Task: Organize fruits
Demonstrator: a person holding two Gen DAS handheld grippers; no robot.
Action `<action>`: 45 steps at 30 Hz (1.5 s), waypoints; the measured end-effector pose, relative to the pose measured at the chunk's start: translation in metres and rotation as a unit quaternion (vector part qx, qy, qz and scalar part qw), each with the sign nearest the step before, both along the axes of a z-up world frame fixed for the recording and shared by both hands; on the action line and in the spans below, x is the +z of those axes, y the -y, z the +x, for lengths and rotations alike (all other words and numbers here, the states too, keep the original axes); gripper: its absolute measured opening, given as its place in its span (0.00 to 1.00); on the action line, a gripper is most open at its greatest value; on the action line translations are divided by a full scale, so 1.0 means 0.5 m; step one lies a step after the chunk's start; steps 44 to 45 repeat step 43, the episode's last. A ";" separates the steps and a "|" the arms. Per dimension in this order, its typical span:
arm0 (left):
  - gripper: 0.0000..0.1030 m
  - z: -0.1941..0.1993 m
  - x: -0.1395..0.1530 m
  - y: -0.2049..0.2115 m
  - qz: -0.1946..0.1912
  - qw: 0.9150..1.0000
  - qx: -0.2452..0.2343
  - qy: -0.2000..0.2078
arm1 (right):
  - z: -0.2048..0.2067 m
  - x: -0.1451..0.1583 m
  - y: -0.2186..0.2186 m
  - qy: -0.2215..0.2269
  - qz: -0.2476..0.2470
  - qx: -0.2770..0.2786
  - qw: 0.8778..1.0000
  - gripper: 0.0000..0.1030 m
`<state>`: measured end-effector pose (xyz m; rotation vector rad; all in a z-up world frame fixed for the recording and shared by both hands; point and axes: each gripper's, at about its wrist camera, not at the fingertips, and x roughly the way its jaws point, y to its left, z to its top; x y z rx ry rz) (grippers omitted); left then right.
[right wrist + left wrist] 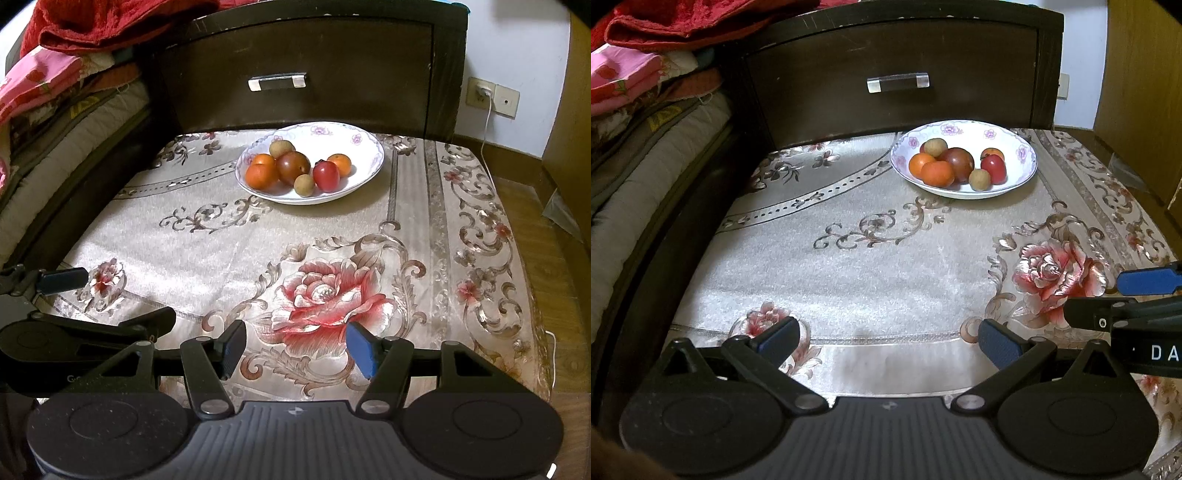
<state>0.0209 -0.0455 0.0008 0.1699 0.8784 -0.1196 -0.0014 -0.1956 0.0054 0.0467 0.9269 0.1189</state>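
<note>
Bowl (1015,186) holds fruit | third orange (991,151) half-hidden | both claws apart

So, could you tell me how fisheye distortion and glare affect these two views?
Left wrist view: the drawer front bows, and the handle glints. Right wrist view: the cloth edges curve, with sheen washing out its pattern; the bowl and fruit stay sharp.

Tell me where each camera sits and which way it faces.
Left wrist: on the left gripper, low over the floral cloth-covered table, facing the white floral bowl of fruit; own jaws open, right gripper intruding at right.
Right wrist: on the right gripper, same heading; own jaws open, left gripper at left.
Shared: bowl, table, dark wooden drawer front.
</note>
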 end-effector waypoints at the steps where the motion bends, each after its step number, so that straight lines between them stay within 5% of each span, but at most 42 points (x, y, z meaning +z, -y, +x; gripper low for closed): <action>1: 1.00 0.000 0.000 0.000 0.000 1.000 0.000 0.000 | 0.000 0.000 0.000 0.000 -0.001 0.000 1.000 0.56; 45: 1.00 -0.012 0.007 -0.004 0.016 1.000 0.001 0.009 | -0.007 -0.003 -0.009 -0.004 -0.007 0.010 1.000 0.56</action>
